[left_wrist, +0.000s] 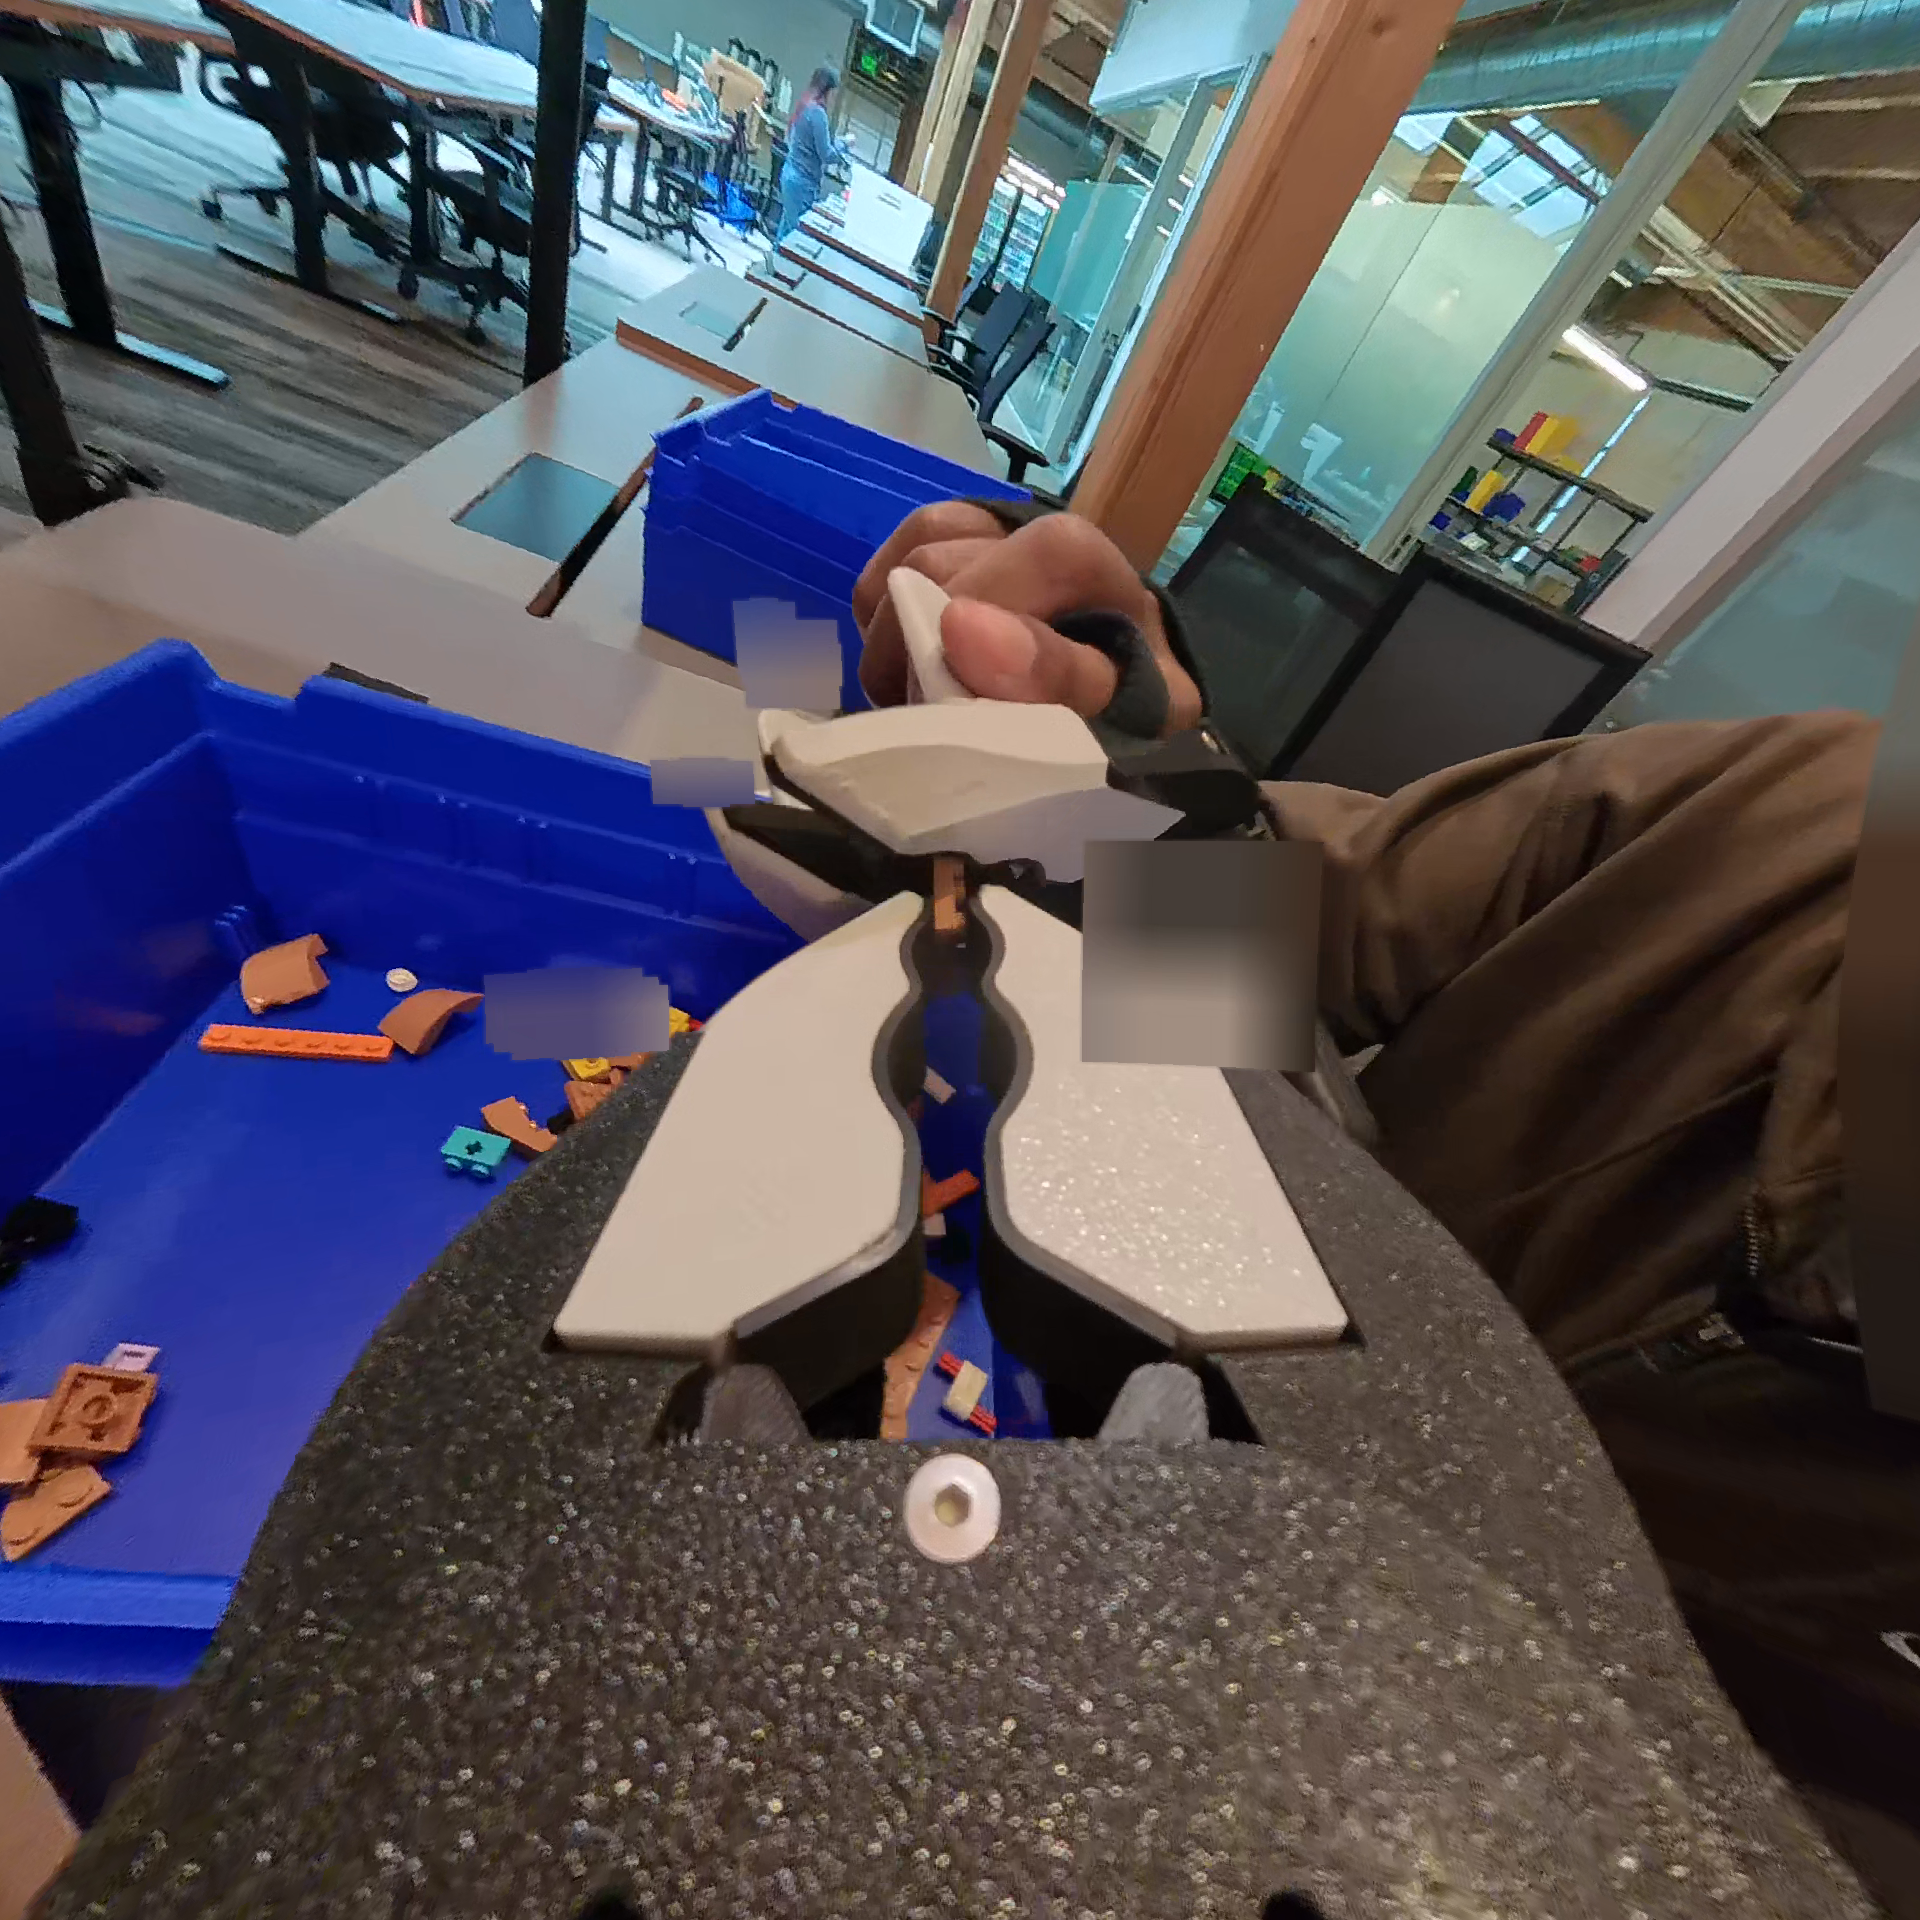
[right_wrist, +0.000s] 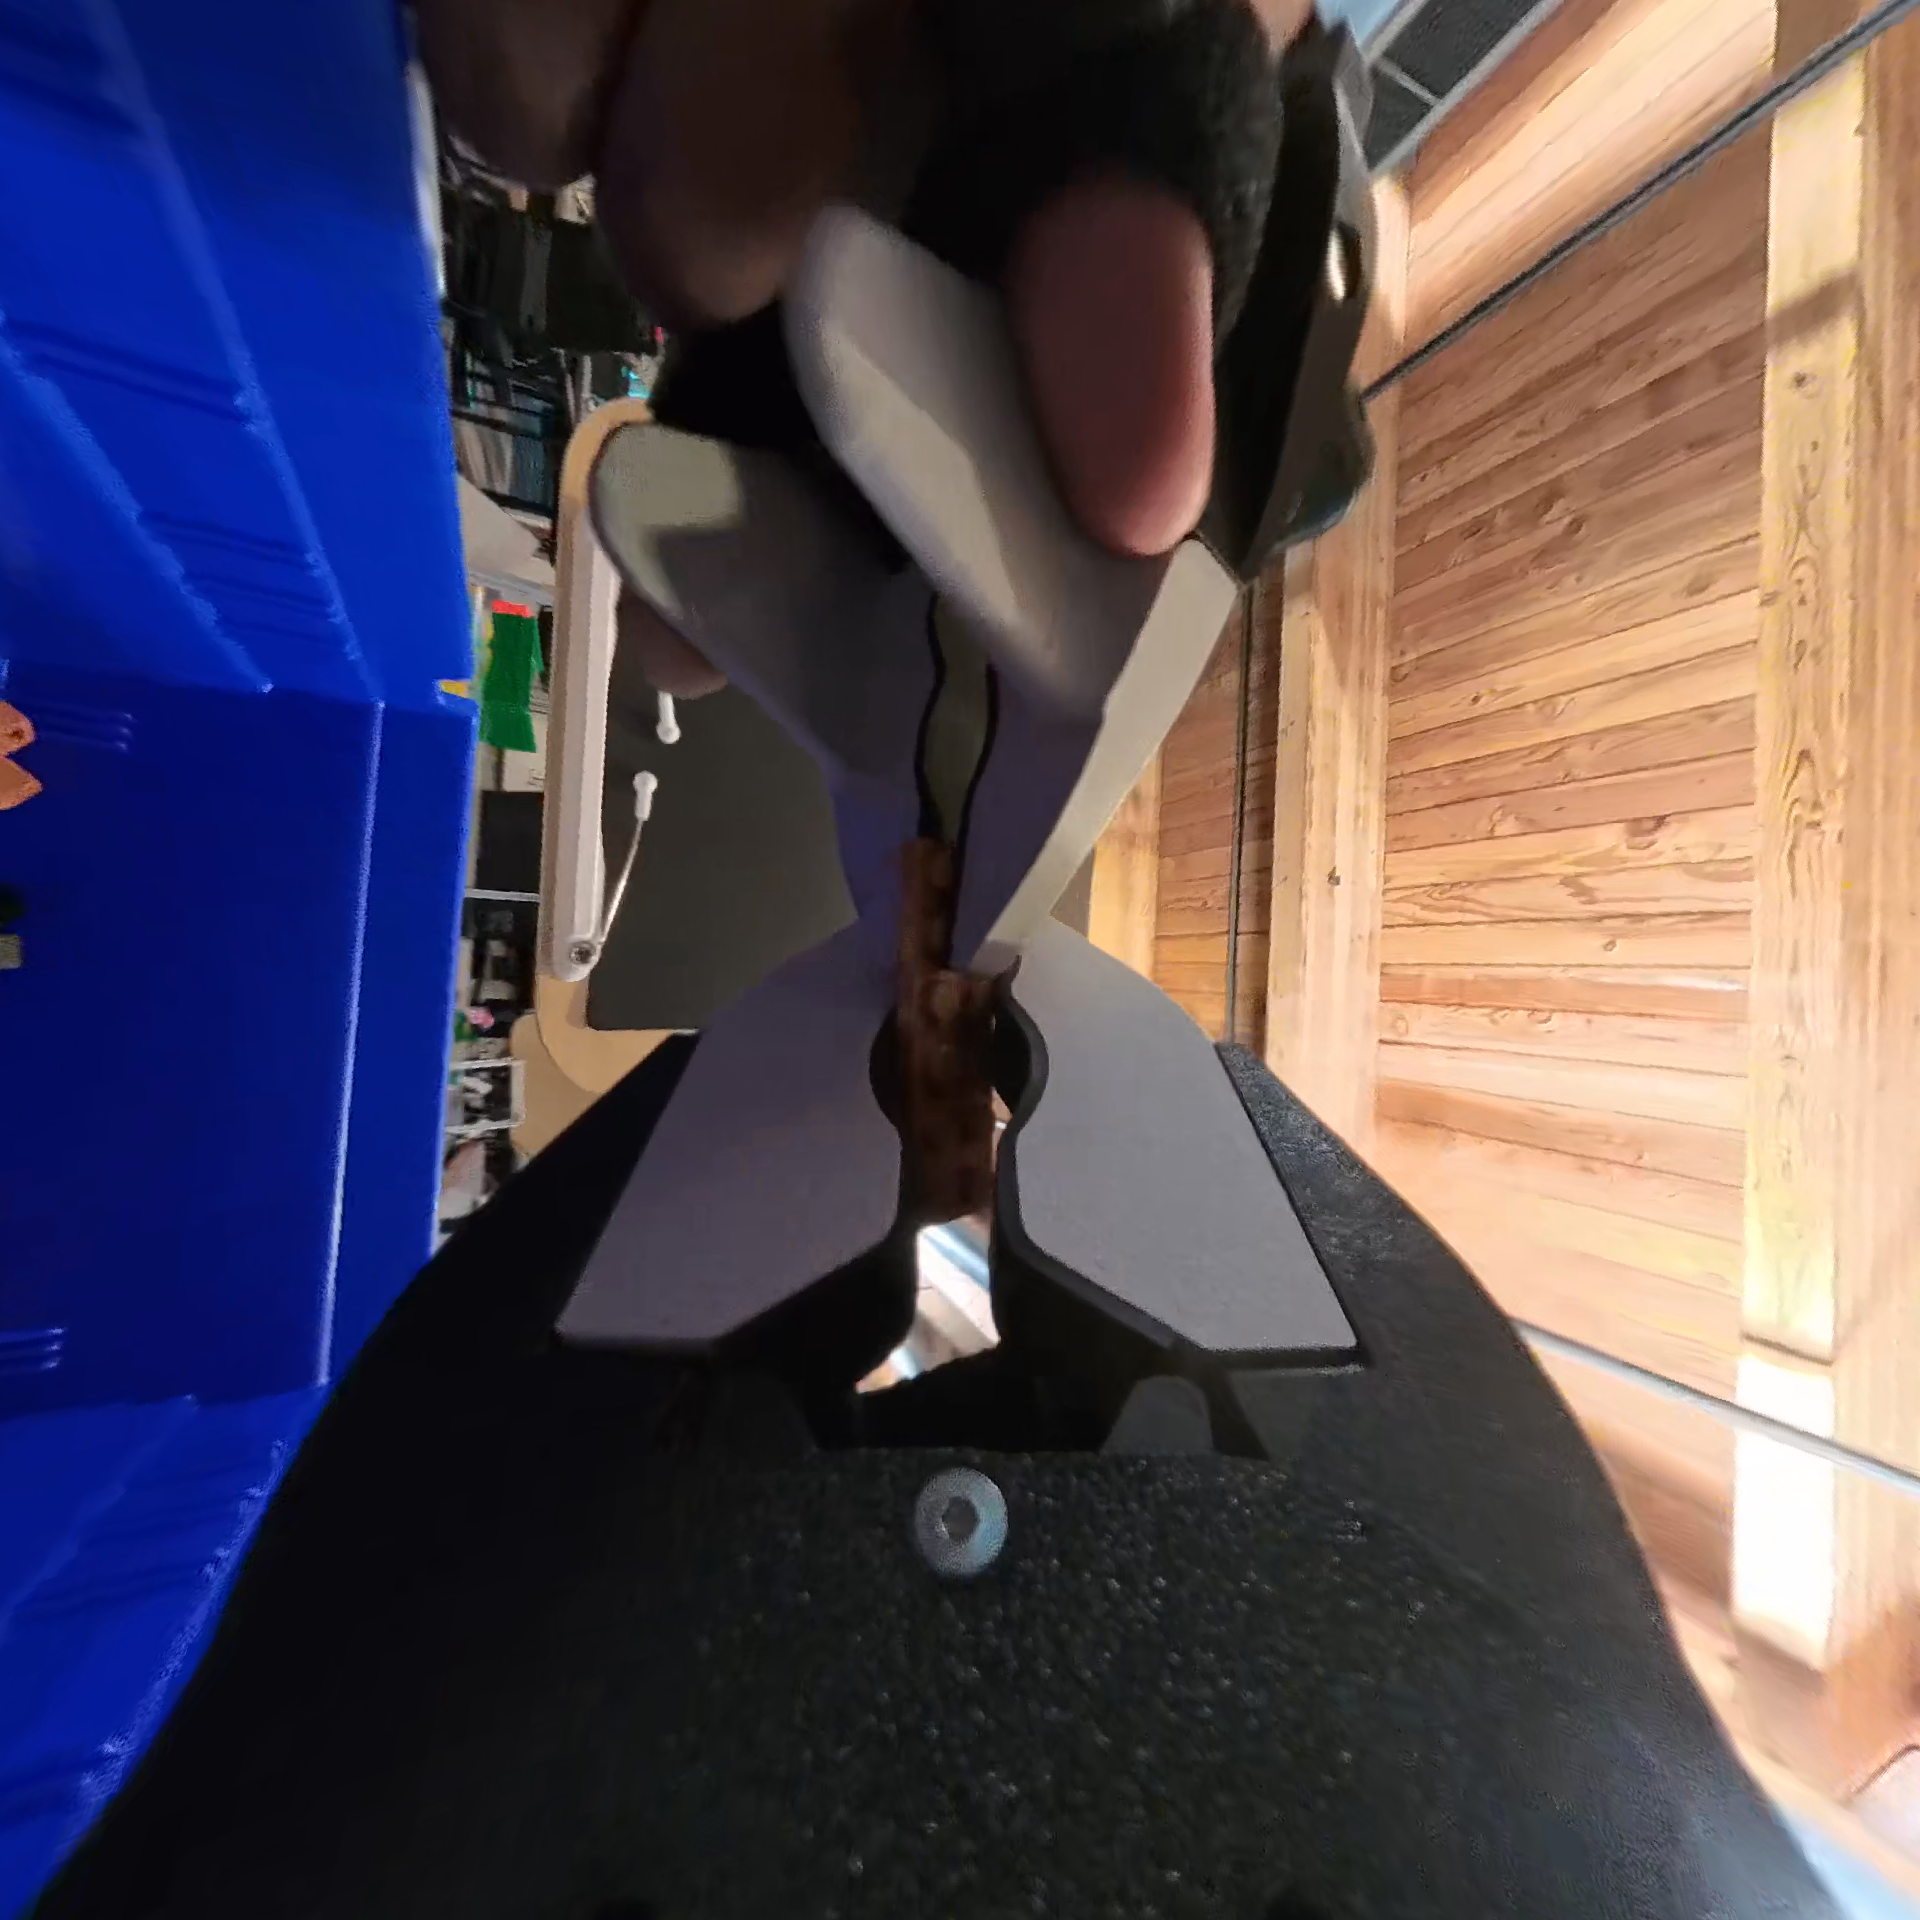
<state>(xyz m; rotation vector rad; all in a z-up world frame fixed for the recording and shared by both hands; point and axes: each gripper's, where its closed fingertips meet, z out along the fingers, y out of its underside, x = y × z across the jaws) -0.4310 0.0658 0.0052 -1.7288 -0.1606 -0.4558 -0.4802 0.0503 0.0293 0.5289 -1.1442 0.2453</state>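
Observation:
My left gripper (left_wrist: 948, 920) is shut on a small brown brick piece (left_wrist: 945, 902) and holds it above a blue bin (left_wrist: 312, 790). My right gripper (left_wrist: 935, 779), held by a hand, comes in crosswise from the far side and its tips meet the same spot. In the right wrist view, my right gripper (right_wrist: 940, 992) is shut on a brown brick piece (right_wrist: 940, 1101). The left gripper (right_wrist: 935, 862) faces it tip to tip and pinches the brown piece's far end. I cannot tell whether this is one piece or two joined.
The bin floor holds several loose bricks: an orange long plate (left_wrist: 296, 1041), brown curved pieces (left_wrist: 283, 971), a teal piece (left_wrist: 475, 1151), a brown square plate (left_wrist: 94, 1408). A stack of blue bins (left_wrist: 790, 499) stands behind. A brown jacket sleeve (left_wrist: 1558, 987) is on the right. A wooden wall (right_wrist: 1558, 727) shows.

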